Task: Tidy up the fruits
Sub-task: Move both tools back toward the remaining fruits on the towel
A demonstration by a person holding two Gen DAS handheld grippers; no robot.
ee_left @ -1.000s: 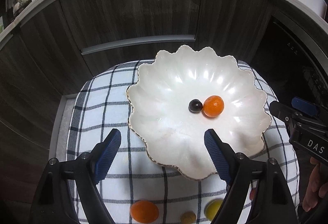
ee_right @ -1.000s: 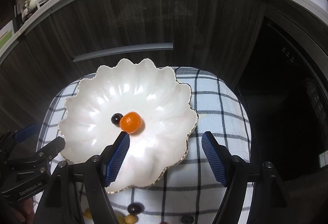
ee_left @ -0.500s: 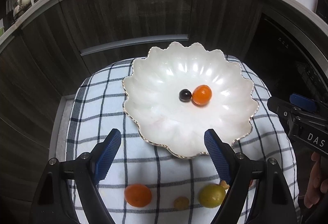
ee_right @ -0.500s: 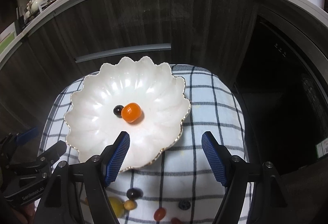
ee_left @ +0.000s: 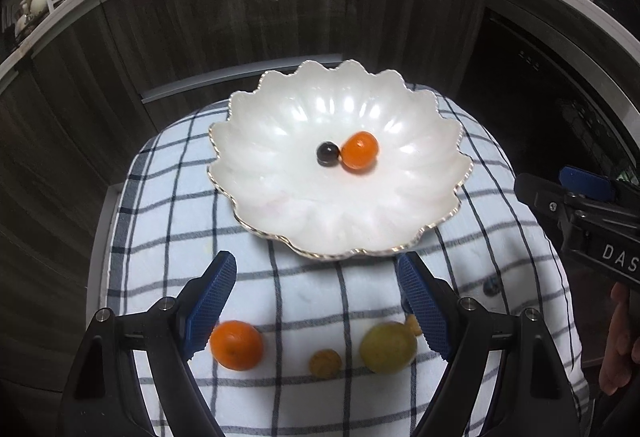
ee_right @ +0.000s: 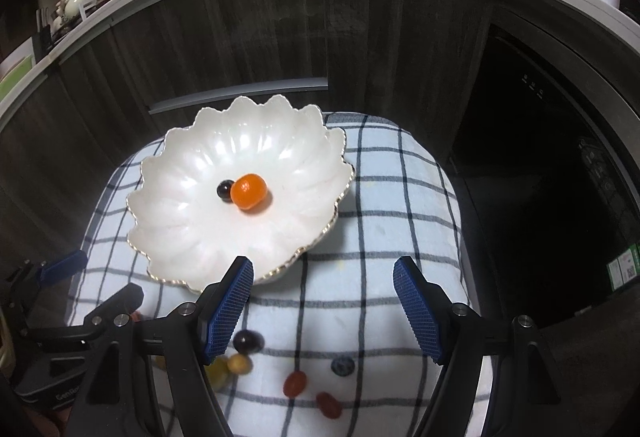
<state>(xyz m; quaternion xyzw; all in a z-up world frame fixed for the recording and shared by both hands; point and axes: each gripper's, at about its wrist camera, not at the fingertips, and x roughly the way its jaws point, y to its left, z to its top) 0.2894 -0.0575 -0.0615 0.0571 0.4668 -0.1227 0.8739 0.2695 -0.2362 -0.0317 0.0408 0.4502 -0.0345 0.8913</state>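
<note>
Both tools had drawn back from the bowl since a second before, so the white scalloped bowl (ee_left: 340, 213) sat higher in each view and more loose fruit showed along the near edge of the checked cloth (ee_left: 168, 197). Left tool (ee_left: 316, 307) hung with its blue pads well apart and nothing between them; right tool (ee_right: 322, 307) was likewise spread wide and empty.

Inside the bowl lay two pieces only: a small orange fruit (ee_left: 359, 150) near the centre, and a dark round berry (ee_left: 328, 153) touching it at its 9 o'clock side. No tool touched the bowl.

Outside the bowl, on the cloth at its 6 o'clock side, the left wrist view showed a larger orange fruit (ee_left: 237, 345) just beside the left pad, a small yellow-orange fruit (ee_left: 326, 363), and a yellow-green fruit (ee_left: 387, 347) close to the right pad. From the right wrist view, a dark grape (ee_right: 246, 341), a small yellow fruit (ee_right: 239, 363), a blueberry (ee_right: 343, 366) and two red cherry tomatoes (ee_right: 295, 384) lay scattered between the pads, all blurred
</note>
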